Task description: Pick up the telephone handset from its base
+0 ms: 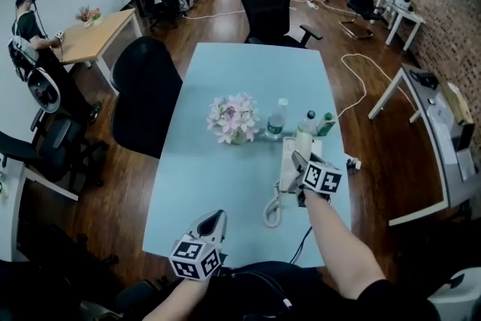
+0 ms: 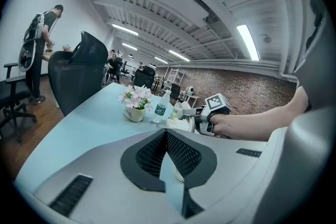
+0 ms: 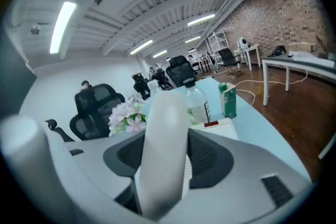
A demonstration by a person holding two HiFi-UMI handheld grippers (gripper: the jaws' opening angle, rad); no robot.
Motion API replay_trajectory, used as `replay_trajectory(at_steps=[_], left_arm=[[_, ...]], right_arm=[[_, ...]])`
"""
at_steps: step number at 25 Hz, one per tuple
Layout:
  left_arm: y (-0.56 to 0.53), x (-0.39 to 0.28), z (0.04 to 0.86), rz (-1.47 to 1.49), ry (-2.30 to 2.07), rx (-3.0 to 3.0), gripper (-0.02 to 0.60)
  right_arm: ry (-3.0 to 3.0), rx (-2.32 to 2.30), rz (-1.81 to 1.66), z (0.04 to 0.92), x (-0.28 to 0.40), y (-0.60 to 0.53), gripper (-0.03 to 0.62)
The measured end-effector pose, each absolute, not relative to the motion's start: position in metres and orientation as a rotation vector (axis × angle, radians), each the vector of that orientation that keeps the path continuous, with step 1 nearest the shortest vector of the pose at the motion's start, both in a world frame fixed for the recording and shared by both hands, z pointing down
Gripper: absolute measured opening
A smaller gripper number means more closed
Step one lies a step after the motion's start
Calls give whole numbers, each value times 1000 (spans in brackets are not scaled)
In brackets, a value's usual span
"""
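Observation:
A white telephone handset [image 3: 163,149] stands up between the jaws of my right gripper [image 3: 167,136], which is shut on it and holds it clear of the white telephone base [image 3: 223,128] behind. In the head view the right gripper [image 1: 302,162] is over the base [image 1: 288,173] at the table's right side, and a coiled cord [image 1: 272,213] loops on the table just in front. My left gripper [image 1: 214,222] hovers near the table's front edge, left of the phone, shut with nothing in it. The left gripper view shows its tips [image 2: 166,131] meeting.
On the light-blue table [image 1: 225,86] behind the phone are a pot of pink flowers [image 1: 234,119], a clear water bottle [image 1: 276,119] and a green carton [image 1: 325,124]. Black office chairs [image 1: 146,94] stand at the table's left and far end. People sit at desks further off.

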State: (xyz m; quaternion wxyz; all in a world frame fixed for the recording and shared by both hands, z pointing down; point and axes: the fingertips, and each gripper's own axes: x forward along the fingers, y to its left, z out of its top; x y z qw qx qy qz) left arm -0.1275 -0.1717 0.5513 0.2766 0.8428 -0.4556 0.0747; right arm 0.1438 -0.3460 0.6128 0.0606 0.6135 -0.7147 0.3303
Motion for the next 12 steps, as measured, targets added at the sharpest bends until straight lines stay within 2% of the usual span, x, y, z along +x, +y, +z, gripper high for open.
replay_trajectory(at_steps=[6, 12], left_arm=[[-179, -108, 544, 245, -1159, 2331, 0], [-175, -84, 545, 287, -1075, 2377, 0]], right_arm=[[-2484, 1846, 1059, 534, 146, -283, 250], [-2638, 1704, 908, 489, 134, -200, 249]])
